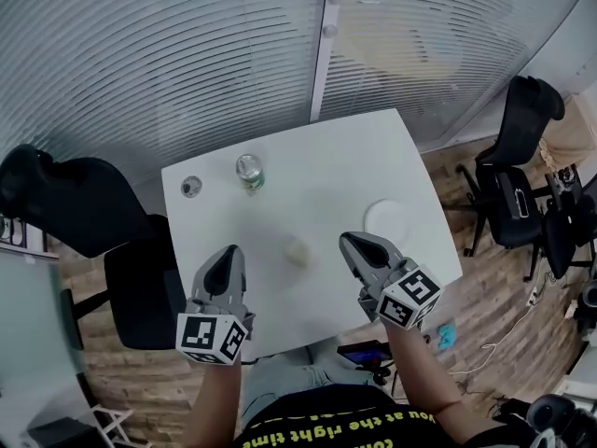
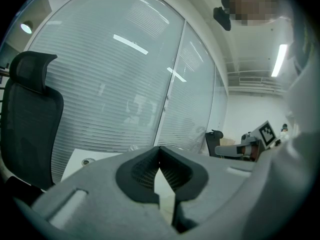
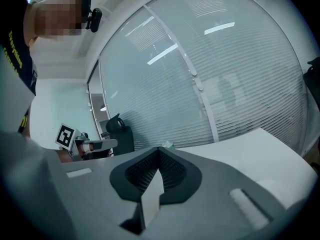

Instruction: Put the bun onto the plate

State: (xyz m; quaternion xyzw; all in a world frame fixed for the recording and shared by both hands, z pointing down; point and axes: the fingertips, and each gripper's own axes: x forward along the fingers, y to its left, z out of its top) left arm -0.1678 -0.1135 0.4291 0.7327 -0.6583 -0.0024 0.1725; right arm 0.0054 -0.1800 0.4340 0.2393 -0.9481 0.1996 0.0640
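Your right hand-held gripper (image 1: pixel 353 245): clenched shut, empty | left hand-held gripper (image 1: pixel 224 258): clenched shut, empty | small pale round bun (image 1: pixel 297 252): on the white bench (image 1: pixel 317 157), between both tips, just left of your right one, which is nearer; no clear long axis | round white plate (image 1: pixel 387 218): just far-right of that hand-held gripper.

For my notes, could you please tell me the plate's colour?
The plate is white; head view.
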